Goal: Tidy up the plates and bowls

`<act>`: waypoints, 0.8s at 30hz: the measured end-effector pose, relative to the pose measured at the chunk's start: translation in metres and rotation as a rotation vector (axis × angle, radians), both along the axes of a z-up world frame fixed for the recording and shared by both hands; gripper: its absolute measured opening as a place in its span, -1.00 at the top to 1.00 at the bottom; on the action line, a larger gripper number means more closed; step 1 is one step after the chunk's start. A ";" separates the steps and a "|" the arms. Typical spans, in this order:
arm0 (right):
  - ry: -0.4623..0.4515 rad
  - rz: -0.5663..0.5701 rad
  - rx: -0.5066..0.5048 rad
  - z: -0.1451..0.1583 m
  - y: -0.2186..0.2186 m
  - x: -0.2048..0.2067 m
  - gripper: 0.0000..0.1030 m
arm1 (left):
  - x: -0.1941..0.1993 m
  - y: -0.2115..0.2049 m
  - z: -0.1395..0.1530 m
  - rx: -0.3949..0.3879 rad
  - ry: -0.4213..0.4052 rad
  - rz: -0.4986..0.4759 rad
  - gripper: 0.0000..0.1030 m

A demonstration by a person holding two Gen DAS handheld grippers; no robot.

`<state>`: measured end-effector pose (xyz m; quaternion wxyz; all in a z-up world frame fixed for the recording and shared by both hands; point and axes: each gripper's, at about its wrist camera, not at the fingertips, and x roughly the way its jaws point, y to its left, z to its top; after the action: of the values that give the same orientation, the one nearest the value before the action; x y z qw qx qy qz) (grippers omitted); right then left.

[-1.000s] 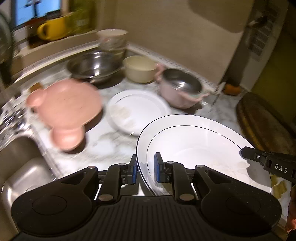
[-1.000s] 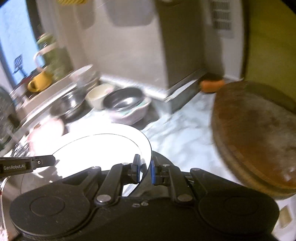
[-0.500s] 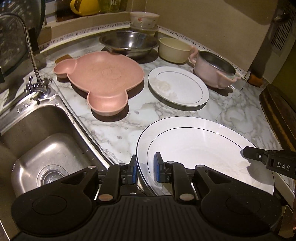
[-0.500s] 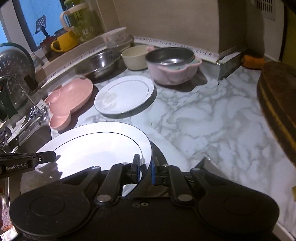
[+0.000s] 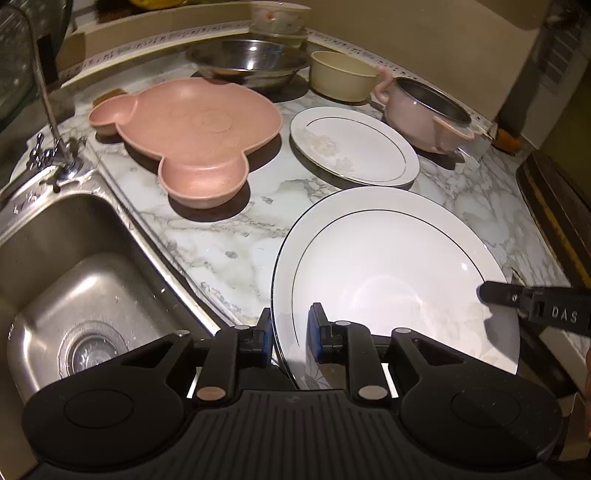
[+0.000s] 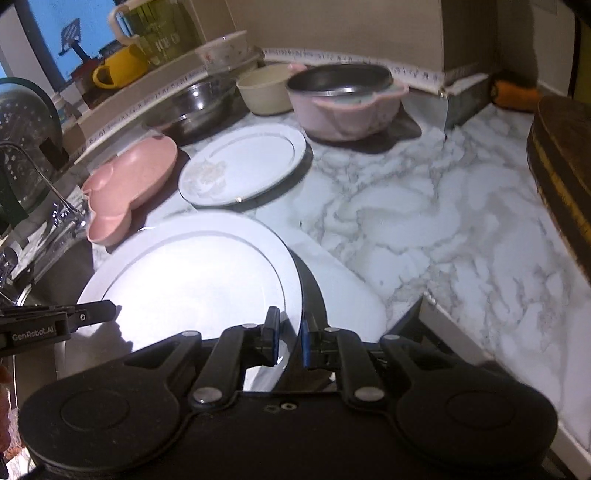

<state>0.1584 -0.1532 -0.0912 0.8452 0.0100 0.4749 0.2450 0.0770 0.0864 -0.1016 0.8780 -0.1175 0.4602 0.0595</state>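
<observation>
A large white plate with a thin dark ring [image 5: 391,273] is held above the counter's front edge. My left gripper [image 5: 290,332] is shut on its left rim and my right gripper [image 6: 288,338] is shut on its right rim [image 6: 207,280]. The right gripper's finger tip also shows in the left wrist view [image 5: 495,293]. A smaller white plate [image 5: 351,146] lies flat on the marble counter behind it. A pink bear-shaped plate [image 5: 192,125] lies to its left. A steel bowl [image 5: 247,61], a cream bowl [image 5: 343,75] and a pink pot [image 5: 428,114] stand at the back.
A steel sink [image 5: 77,280] with a tap [image 5: 48,122] is at the left. A round wooden board [image 6: 565,166] lies at the right. A ledge with a yellow mug [image 6: 114,68] and a jug [image 6: 162,27] runs behind. The marble counter [image 6: 424,206] stretches to the right.
Both grippers, still holding the large plate, have moved back and up from the dishes. The views now look down on the sink and counter front.
</observation>
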 end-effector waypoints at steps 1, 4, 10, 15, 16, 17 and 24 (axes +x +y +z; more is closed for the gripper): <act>-0.011 0.006 0.000 0.000 0.000 -0.001 0.76 | 0.001 0.000 0.000 0.000 0.001 -0.005 0.64; -0.016 0.010 -0.009 0.001 0.001 0.001 0.76 | 0.003 0.000 0.001 -0.008 0.008 -0.021 0.64; -0.019 0.007 -0.016 0.001 0.000 0.004 0.75 | 0.004 0.005 0.001 -0.032 0.016 -0.059 0.64; -0.030 0.013 -0.054 0.003 0.003 0.004 0.61 | 0.003 0.003 0.005 0.010 0.022 -0.093 0.63; -0.028 0.004 -0.069 0.004 0.003 0.004 0.52 | 0.003 0.004 0.005 0.008 0.025 -0.097 0.63; -0.023 -0.002 -0.071 0.005 0.002 0.005 0.51 | 0.002 0.005 0.006 0.006 0.028 -0.100 0.62; -0.018 -0.005 -0.084 0.020 -0.009 0.016 0.22 | 0.008 0.019 0.032 0.013 -0.019 -0.050 0.23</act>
<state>0.1746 -0.1621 -0.0712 0.8499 -0.0266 0.4769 0.2226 0.0851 0.1055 -0.0700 0.8843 -0.1006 0.4543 0.0396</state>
